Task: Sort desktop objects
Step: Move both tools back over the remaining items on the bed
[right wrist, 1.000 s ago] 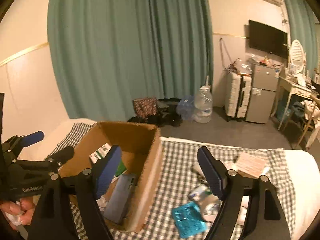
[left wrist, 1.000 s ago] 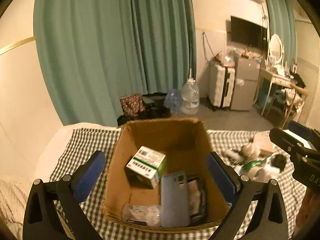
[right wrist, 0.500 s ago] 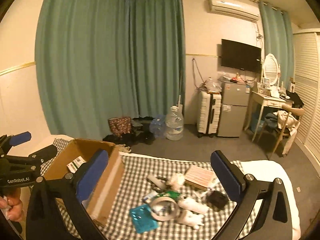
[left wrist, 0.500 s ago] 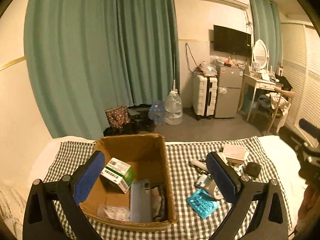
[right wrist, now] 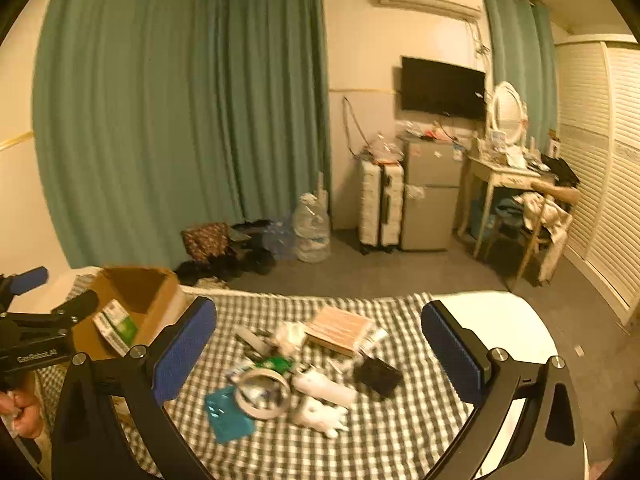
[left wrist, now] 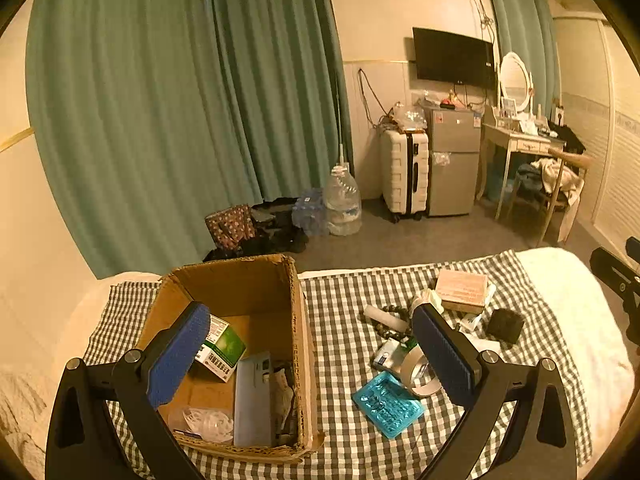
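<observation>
A brown cardboard box [left wrist: 298, 320] stands on the checked cloth at the left and holds a green-and-white carton [left wrist: 220, 350], a grey phone [left wrist: 253, 400] and a clear packet. Loose items lie to its right: a teal blister tray [left wrist: 388, 402], a tape roll [right wrist: 262, 396], a tan booklet [right wrist: 340, 328], a black pouch [right wrist: 378, 374] and white pieces [right wrist: 320, 400]. My left gripper [left wrist: 312, 354] hangs open above the box's right wall. My right gripper [right wrist: 318, 350] is wide open and held above the loose pile. Neither holds anything.
The checked cloth [left wrist: 344, 340] covers a white bed. Beyond its far edge lie grey floor, a water jug [left wrist: 342, 204], bags, a white suitcase [left wrist: 404, 174], a small fridge and a dressing table with a chair. Green curtains hang behind.
Both grippers have drawn back and to the right from the box, so the loose pile has come into view. The right gripper's jaws have spread wider.
</observation>
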